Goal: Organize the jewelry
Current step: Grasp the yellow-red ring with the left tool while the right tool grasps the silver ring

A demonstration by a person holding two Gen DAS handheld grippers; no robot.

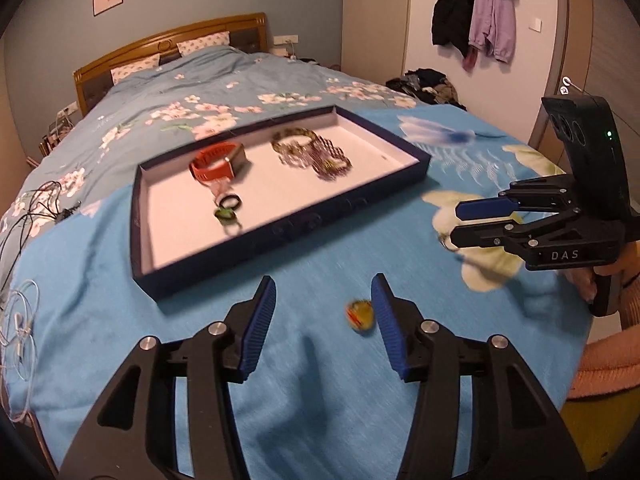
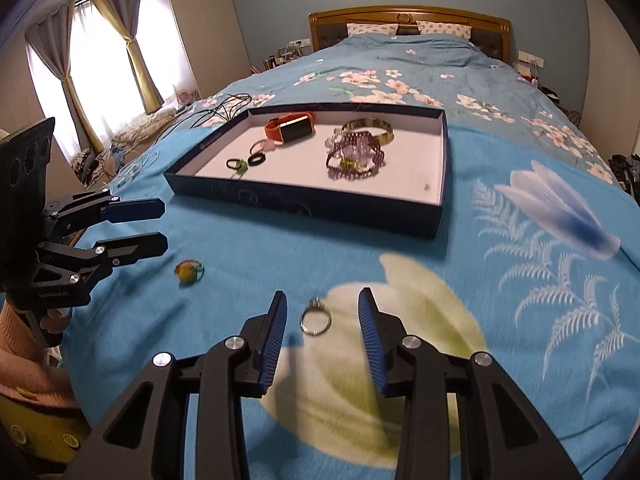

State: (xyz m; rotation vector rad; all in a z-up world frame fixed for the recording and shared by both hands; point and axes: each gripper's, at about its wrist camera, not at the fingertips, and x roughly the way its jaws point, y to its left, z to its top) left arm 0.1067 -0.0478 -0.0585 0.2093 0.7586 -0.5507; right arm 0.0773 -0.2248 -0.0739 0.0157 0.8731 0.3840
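A dark blue tray (image 1: 280, 228) (image 2: 304, 208) with a white floor lies on the bed. It holds an orange watch (image 1: 216, 164) (image 2: 290, 127), a gold bangle (image 2: 372, 128), purple bead bracelets (image 1: 320, 156) (image 2: 354, 156) and small rings (image 1: 229, 208) (image 2: 246, 162). A yellow-orange ring (image 1: 360, 316) (image 2: 188, 271) lies on the blanket, close to the right finger of my open left gripper (image 1: 323, 294). A silver ring (image 2: 315, 318) lies between the fingers of my open right gripper (image 2: 322, 306). Both grippers are empty.
The blue floral blanket (image 2: 520, 320) covers the bed. Cables (image 1: 36, 208) and white earphones (image 1: 20, 320) lie at the bed's left side. Clothes hang on the wall (image 1: 480, 12). A window with curtains (image 2: 100, 60) is at the left.
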